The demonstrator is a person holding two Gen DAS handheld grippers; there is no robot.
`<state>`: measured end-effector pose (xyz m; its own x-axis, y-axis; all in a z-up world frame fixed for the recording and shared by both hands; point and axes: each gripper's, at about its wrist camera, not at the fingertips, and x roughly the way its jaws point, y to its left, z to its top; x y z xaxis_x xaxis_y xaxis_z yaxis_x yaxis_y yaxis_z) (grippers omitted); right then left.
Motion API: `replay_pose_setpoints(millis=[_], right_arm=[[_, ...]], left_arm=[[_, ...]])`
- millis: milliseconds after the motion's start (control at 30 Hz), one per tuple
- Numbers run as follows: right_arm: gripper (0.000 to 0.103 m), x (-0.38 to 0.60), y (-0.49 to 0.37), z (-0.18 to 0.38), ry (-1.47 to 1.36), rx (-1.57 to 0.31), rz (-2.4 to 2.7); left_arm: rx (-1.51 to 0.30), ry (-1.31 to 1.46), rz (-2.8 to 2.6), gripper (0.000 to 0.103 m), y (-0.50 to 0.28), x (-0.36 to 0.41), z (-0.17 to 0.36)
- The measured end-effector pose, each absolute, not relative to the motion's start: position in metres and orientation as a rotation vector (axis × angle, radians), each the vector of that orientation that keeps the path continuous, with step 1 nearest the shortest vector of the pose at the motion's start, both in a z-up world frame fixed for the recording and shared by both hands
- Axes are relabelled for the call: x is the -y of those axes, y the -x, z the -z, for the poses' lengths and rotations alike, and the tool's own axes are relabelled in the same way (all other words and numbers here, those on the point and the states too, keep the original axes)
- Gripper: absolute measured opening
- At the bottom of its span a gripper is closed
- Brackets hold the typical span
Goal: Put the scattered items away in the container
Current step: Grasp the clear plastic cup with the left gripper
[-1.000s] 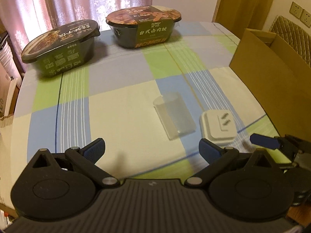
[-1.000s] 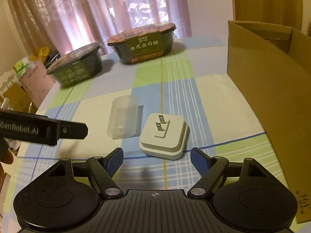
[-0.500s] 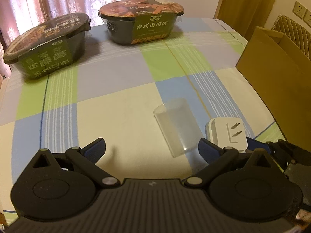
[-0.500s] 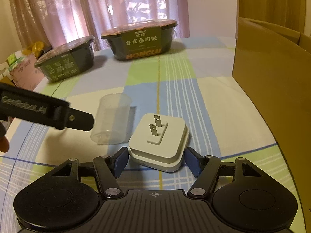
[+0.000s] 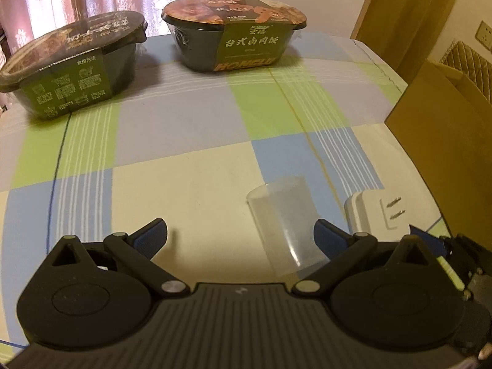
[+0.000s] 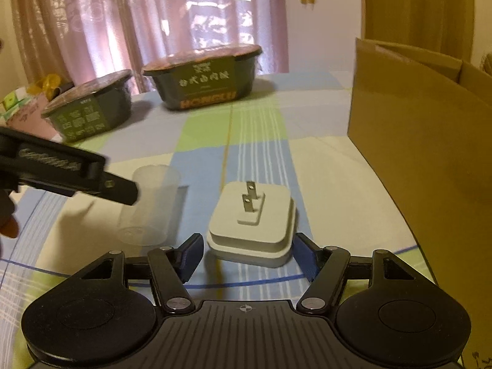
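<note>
Two dark oval ready-meal bowls stand at the far side of the checked tablecloth point(image 5: 184, 184): the right bowl point(image 5: 235, 32) reads "HONGLU" in orange under white Chinese characters, while the left bowl point(image 5: 72, 70) carries small instruction pictograms too small to read. One clear plastic cup point(image 5: 284, 224) lies on its side, just left of one white square plug adapter point(image 6: 253, 223) with two prongs up. The right gripper point(image 6: 247, 253) brackets the adapter, jaws part-closed, pads beside its edges; contact unclear. The left gripper point(image 5: 240, 238), marked "GenRobot", is wide open and empty beside the cup. One brown cardboard box point(image 6: 415, 129) stands open at the right. Bare cloth lies between the bowls and the cup.
</note>
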<state>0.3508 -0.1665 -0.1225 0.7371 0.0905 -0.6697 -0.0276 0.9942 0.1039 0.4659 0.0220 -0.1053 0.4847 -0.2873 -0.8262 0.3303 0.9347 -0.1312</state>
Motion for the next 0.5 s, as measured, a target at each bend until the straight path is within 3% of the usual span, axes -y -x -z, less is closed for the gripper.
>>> replay_pose_setpoints(millis=[267,367,433,500], right_arm=[[0.071,0.167,-0.358,0.126,-0.074,-0.747,-0.067],[0.089,0.172,-0.355,0.126,-0.06,-0.738,-0.056],[0.089,0.176,-0.354,0.127,-0.062,-0.732,-0.051],[0.089,0.177,-0.355,0.128,-0.064,-0.737,-0.056]], left_arm=[[-1.011,-0.037,0.385,0.095,-0.472,0.0,0.116],[-1.028,-0.056,0.377,0.085,-0.473,0.008,0.122],[-1.029,-0.068,0.375,0.082,-0.473,0.01,0.125],[-1.024,-0.103,0.374,0.069,-0.472,0.011,0.124]])
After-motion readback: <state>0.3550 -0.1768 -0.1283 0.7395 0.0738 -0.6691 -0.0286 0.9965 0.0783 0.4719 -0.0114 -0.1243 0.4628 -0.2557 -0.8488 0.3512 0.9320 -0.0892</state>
